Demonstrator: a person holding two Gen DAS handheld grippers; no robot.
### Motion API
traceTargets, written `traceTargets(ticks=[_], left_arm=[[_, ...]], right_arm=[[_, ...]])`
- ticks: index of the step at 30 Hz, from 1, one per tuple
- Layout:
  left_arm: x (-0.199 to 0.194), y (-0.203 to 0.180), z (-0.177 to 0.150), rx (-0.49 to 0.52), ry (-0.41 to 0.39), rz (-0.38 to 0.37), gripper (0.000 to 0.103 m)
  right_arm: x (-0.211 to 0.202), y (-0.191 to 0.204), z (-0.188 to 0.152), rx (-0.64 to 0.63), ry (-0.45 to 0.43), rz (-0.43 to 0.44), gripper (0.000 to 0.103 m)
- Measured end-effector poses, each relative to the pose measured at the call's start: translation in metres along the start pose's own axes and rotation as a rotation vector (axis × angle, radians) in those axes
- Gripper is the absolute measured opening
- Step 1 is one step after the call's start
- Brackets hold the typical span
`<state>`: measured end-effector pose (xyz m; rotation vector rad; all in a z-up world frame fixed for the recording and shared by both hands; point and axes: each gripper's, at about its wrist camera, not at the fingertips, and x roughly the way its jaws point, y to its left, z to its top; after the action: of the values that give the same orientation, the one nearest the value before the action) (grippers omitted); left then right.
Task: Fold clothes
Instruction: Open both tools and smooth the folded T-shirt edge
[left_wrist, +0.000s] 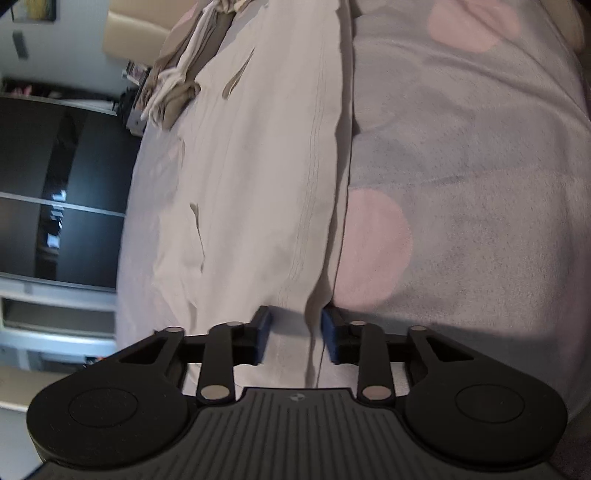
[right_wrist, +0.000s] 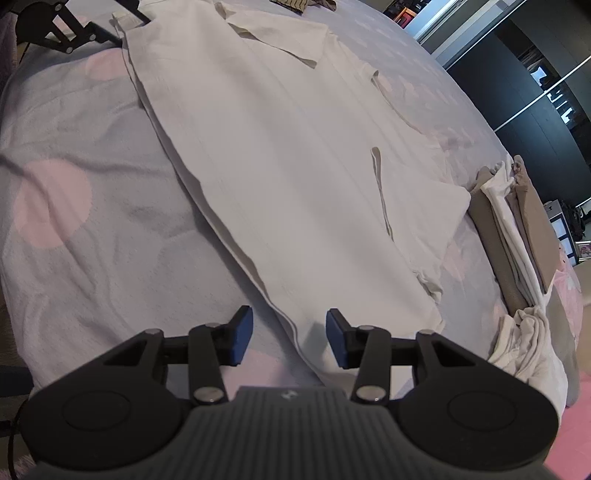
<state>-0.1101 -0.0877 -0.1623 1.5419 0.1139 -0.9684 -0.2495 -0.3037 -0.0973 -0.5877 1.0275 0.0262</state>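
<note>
A white shirt (right_wrist: 295, 155) lies spread flat on a grey blanket with pink dots (right_wrist: 81, 155). In the right wrist view my right gripper (right_wrist: 290, 341) hovers over the shirt's near edge. Its blue pads (right_wrist: 242, 339) stand apart, with the hem between them and nothing pinched. At the shirt's far end the black linkage of my left gripper (right_wrist: 66, 33) shows. In the left wrist view the left gripper (left_wrist: 295, 336) straddles the long side edge of the shirt (left_wrist: 258, 184). A fold of cloth lies between its pads, and a gap shows on one side.
A stack of folded beige and white clothes (right_wrist: 517, 229) sits at the bed's right edge, with a crumpled white garment (right_wrist: 528, 350) beside it. The same pile (left_wrist: 177, 74) shows far off in the left wrist view. Dark wardrobe doors (right_wrist: 535, 92) stand beyond the bed.
</note>
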Motion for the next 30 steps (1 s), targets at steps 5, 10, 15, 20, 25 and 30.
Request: traceTargets(ticks=[5, 10, 15, 20, 25, 30], left_arm=[[-0.003, 0.012, 0.002, -0.069, -0.016, 0.031, 0.019], [0.000, -0.001, 0.003, 0.031, -0.018, 0.025, 0.019], [0.006, -0.026, -0.008, 0.201, -0.010, 0.058, 0.025], [0.009, -0.025, -0.010, 0.206, -0.001, 0.070, 0.026], [0.004, -0.009, -0.003, 0.120, -0.029, 0.064, 0.020], [0.001, 0.014, 0.002, -0.026, -0.039, 0.074, 0.017]], right_arm=[[0.000, -0.001, -0.001, 0.004, 0.002, -0.005, 0.047], [0.001, 0.000, 0.000, -0.004, 0.002, -0.003, 0.047], [0.001, 0.000, -0.002, -0.022, 0.010, -0.015, 0.047], [0.001, 0.005, -0.013, -0.118, 0.033, -0.082, 0.048], [-0.004, 0.007, -0.015, -0.150, 0.002, -0.118, 0.034], [-0.007, 0.006, -0.010, -0.159, -0.021, -0.128, 0.026]])
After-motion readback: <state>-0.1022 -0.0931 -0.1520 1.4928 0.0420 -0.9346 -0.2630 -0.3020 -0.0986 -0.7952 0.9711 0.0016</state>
